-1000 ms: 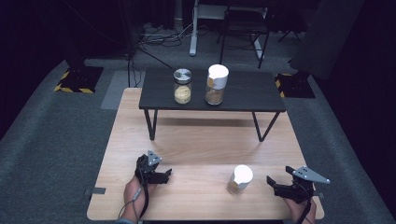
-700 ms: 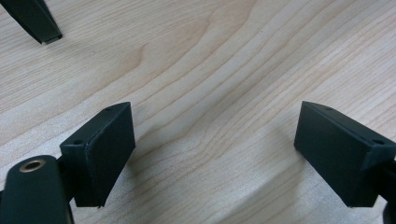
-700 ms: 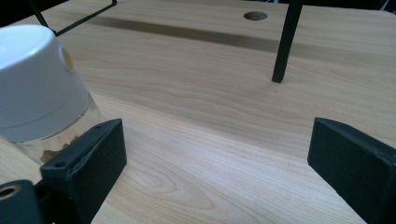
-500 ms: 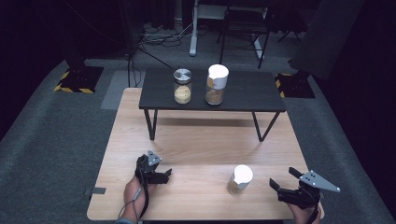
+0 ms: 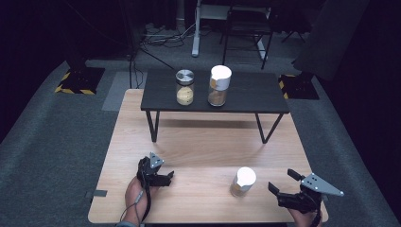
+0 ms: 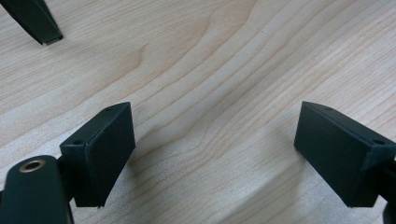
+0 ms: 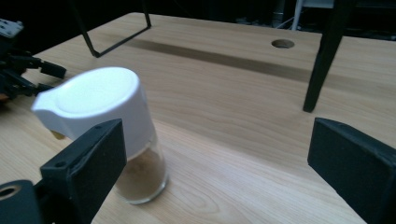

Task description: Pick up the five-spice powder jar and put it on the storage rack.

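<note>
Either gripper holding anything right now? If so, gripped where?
Nothing held. Left gripper and right gripper are both open and empty; the white-capped jar stands free on the table.

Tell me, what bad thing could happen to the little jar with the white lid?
The jar is tall and narrow, standing free on the wooden table. The right hand-held gripper is open close beside it, so a sideways bump could tip it over. It also stands fairly near the table's front edge, so a knocked jar might roll off.
</note>
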Demonstrator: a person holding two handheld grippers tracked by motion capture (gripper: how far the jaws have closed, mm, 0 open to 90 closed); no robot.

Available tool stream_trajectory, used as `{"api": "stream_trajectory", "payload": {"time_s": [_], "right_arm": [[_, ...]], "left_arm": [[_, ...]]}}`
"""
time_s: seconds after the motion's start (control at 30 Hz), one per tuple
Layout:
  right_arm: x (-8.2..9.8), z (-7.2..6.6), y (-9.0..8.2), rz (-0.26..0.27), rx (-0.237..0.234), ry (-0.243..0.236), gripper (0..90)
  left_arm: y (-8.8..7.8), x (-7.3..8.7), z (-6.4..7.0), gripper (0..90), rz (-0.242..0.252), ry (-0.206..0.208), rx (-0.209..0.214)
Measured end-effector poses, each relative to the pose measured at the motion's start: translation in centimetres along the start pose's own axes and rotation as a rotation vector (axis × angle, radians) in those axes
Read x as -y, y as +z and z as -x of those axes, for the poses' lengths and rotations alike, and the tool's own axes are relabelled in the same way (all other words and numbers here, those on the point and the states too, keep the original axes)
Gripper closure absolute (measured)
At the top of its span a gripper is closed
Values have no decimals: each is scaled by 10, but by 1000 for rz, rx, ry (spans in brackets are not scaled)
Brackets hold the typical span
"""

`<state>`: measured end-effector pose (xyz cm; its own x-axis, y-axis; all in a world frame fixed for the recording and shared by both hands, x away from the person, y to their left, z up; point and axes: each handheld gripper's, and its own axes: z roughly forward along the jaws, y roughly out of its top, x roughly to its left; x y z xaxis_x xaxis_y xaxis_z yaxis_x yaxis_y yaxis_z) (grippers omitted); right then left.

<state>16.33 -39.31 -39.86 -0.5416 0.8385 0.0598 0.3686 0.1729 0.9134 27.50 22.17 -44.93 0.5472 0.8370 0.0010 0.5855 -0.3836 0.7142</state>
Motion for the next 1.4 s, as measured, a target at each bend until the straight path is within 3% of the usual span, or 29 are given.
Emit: {"api": "stream_trajectory", "payload": {"time_s": [0.33,0.8,1.13,1.4], "right_arm": [[-14,-13,3,19,-51,-30,41],[-24,-30,20,22,-109,-65,39],[-22,-42,29,29,-114,-81,8],[-13,-44,37,28,-117,-83,0]], "left_arm": [[0,0,-1,124,-2,0,2],[0,0,-1,124,-2,0,2],[0,0,-1,124,-2,0,1],[0,0,-1,124,-2,0,2]]}}
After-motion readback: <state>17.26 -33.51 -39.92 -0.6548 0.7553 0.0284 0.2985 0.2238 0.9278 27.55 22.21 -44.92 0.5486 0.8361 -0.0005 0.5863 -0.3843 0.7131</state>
